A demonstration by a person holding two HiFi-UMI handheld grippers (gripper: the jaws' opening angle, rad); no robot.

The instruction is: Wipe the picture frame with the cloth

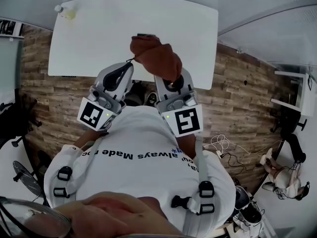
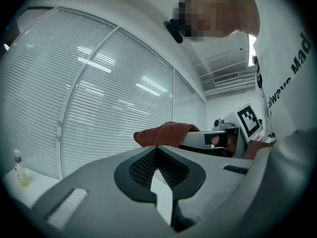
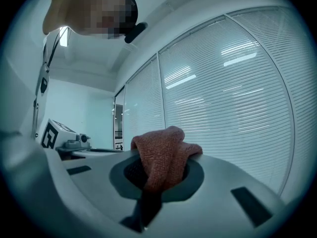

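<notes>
There are two grippers: one left gripper (image 1: 120, 73) and one right gripper (image 1: 171, 81). Each has one marker cube, so that makes two, a left cube (image 1: 94, 114) and a right cube (image 1: 184, 121). There is one red cloth (image 1: 156, 58). There is one white table (image 1: 99, 38). One small bottle (image 1: 67, 13) stands at the far left corner of the tabletop.

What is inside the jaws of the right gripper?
The right gripper is shut on a bunched reddish-brown cloth, which bulges out above the jaw tips. Whether the cloth wraps anything cannot be seen, because its own folds cover the inside.
</notes>
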